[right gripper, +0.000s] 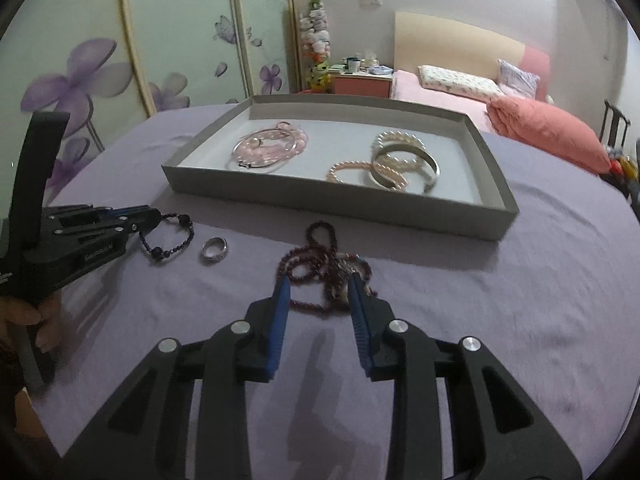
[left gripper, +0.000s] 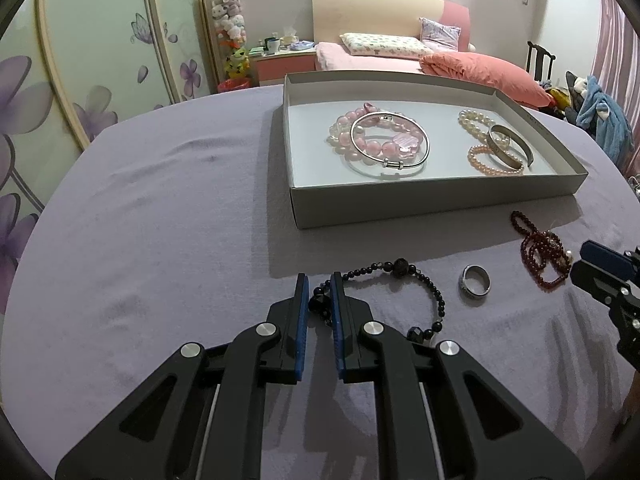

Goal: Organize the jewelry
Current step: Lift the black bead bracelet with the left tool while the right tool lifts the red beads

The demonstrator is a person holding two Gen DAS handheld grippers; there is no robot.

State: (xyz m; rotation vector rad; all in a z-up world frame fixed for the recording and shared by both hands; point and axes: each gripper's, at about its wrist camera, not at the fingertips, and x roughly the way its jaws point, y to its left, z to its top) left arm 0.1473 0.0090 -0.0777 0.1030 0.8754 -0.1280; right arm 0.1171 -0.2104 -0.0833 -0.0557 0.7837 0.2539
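Observation:
A grey tray (left gripper: 420,204) (right gripper: 280,196) on the purple cloth holds a pink bead bracelet (left gripper: 340,128), a silver bangle (left gripper: 390,164), pearl bracelets (left gripper: 472,118) and a silver cuff (left gripper: 516,140). My left gripper (left gripper: 319,282) (right gripper: 156,214) has its fingers closed narrowly around one end of a black bead bracelet (left gripper: 424,278) (right gripper: 176,246) lying on the cloth. A silver ring (left gripper: 475,280) (right gripper: 215,249) lies to its right. My right gripper (right gripper: 319,284) (left gripper: 580,260) is open, its fingers on either side of a dark red bead necklace (right gripper: 320,268) (left gripper: 540,248).
The purple cloth (left gripper: 160,220) covers a round table. Behind it stand a bed with pink bedding (left gripper: 400,56), a nightstand (left gripper: 280,64), a column of plush toys (left gripper: 230,20) and flowered wardrobe doors (left gripper: 100,60).

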